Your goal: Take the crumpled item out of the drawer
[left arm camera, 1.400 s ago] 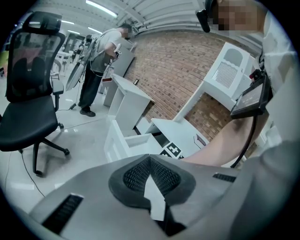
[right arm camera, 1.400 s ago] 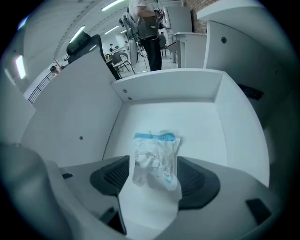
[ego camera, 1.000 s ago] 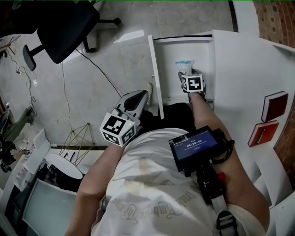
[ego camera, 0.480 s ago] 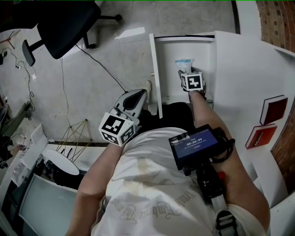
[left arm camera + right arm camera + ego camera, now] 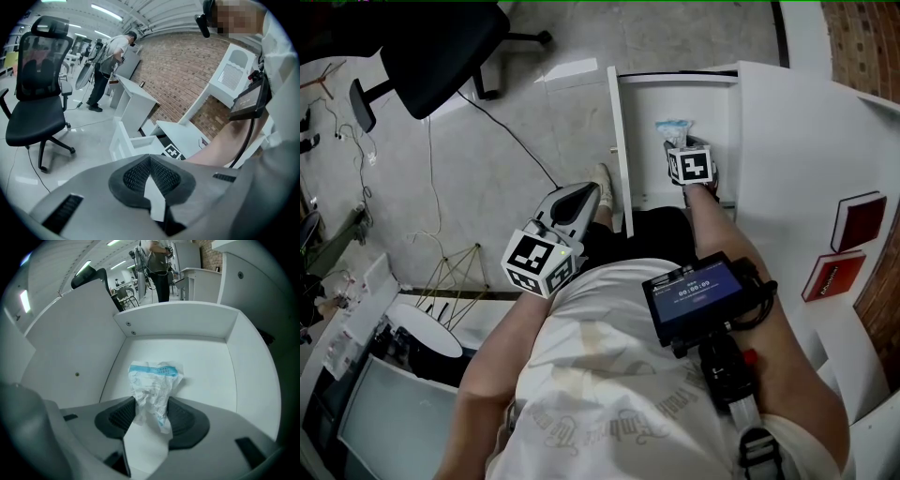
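The crumpled item is a white wrapper with a light blue band (image 5: 152, 385). It lies on the floor of the open white drawer (image 5: 178, 319), and it shows ahead of the marker cube in the head view (image 5: 675, 129). My right gripper (image 5: 151, 411) reaches down into the drawer (image 5: 619, 141). Its jaws are closing, with the wrapper's near end between them and both pads touching its sides. My left gripper (image 5: 591, 190) hangs outside the drawer's left wall over the floor, with nothing in it. In the left gripper view its pads (image 5: 150, 161) meet.
The drawer sticks out of a white desk (image 5: 806, 169) that carries two red books (image 5: 860, 216). A black office chair (image 5: 431, 47) and a cable (image 5: 506, 141) are on the floor to the left. A small screen (image 5: 694, 295) is strapped to the right forearm. A person (image 5: 108, 65) stands far off.
Almost nothing has shifted in the head view. The right gripper stays at the wrapper inside the drawer and the left gripper stays beside the drawer wall.
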The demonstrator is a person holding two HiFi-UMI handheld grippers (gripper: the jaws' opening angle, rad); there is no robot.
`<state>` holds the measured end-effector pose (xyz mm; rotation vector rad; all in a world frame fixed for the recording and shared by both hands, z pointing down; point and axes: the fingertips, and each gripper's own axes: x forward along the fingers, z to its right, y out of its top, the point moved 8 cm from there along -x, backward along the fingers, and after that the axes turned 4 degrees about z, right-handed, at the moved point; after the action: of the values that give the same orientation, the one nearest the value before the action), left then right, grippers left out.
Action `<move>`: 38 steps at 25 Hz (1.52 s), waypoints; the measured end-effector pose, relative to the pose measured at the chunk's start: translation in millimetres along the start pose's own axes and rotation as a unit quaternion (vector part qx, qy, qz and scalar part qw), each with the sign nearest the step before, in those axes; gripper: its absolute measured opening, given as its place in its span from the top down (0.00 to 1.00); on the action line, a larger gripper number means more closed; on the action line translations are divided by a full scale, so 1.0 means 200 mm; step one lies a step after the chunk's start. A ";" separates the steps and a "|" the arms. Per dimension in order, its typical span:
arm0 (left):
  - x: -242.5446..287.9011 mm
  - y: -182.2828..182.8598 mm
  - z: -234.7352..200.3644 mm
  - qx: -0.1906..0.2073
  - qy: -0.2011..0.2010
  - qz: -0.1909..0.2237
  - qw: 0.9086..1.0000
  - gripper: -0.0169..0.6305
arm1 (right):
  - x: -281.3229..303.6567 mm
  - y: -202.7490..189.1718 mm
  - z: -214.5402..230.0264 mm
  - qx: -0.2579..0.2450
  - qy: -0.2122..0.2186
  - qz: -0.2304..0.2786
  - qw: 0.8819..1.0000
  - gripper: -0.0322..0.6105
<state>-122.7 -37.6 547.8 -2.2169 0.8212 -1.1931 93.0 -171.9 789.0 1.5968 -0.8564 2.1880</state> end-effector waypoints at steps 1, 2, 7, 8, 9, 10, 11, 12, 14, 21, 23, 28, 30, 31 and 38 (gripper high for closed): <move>-0.01 0.00 0.00 0.001 -0.001 0.000 1.000 0.94 | 0.00 0.00 0.00 -0.001 -0.002 0.001 1.000 0.60; -0.01 -0.01 0.00 0.002 -0.001 0.001 1.000 0.94 | 0.00 0.00 -0.01 -0.002 -0.003 0.002 1.000 0.60; -0.04 -0.03 0.01 0.005 -0.006 0.006 1.000 0.94 | -0.04 -0.01 -0.02 -0.008 -0.013 0.005 1.000 0.60; -0.05 -0.03 0.01 0.007 -0.007 0.007 1.000 0.94 | -0.04 -0.01 -0.02 -0.006 -0.013 0.006 1.000 0.60; -0.05 -0.03 0.01 0.008 -0.008 0.009 1.000 0.94 | -0.05 -0.02 -0.03 -0.005 -0.013 0.007 1.000 0.60; -0.06 -0.03 0.01 0.009 -0.008 0.011 1.000 0.94 | -0.06 -0.02 -0.04 -0.005 -0.013 0.008 1.000 0.60; -0.07 -0.03 0.01 0.010 -0.009 0.013 1.000 0.94 | -0.07 -0.01 -0.04 -0.006 -0.015 0.008 1.000 0.60; -0.07 -0.03 0.01 0.011 -0.009 0.015 1.000 0.94 | -0.08 -0.01 -0.05 -0.011 -0.016 0.007 1.000 0.60; -0.09 -0.02 0.01 0.014 -0.010 0.019 1.000 0.94 | -0.10 -0.01 -0.07 -0.028 -0.018 0.007 0.999 0.60; -0.13 0.00 0.04 0.029 -0.020 0.035 0.999 0.94 | -0.20 0.00 -0.13 -0.037 -0.014 0.033 0.999 0.60; -0.14 0.00 0.05 0.033 -0.023 0.039 0.998 0.94 | -0.24 0.01 -0.14 -0.039 -0.013 0.041 0.998 0.60; -0.17 0.02 0.05 0.040 -0.029 0.051 0.998 0.94 | -0.33 0.03 -0.18 -0.044 -0.005 0.069 0.997 0.60; -0.18 0.02 0.06 0.044 -0.032 0.056 0.997 0.94 | -0.36 0.03 -0.20 -0.046 -0.004 0.079 0.996 0.60; -0.19 0.03 0.06 0.046 -0.033 0.058 0.997 0.94 | -0.38 0.04 -0.20 -0.046 -0.003 0.084 0.995 0.60; -0.22 0.03 0.09 0.057 -0.046 0.070 0.995 0.94 | -0.49 0.03 -0.26 -0.038 0.001 0.115 0.993 0.61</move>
<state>-127.9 -8.6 509.5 -2.0700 0.8351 -1.0377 83.4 -135.0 684.0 1.5251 -1.1614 2.2772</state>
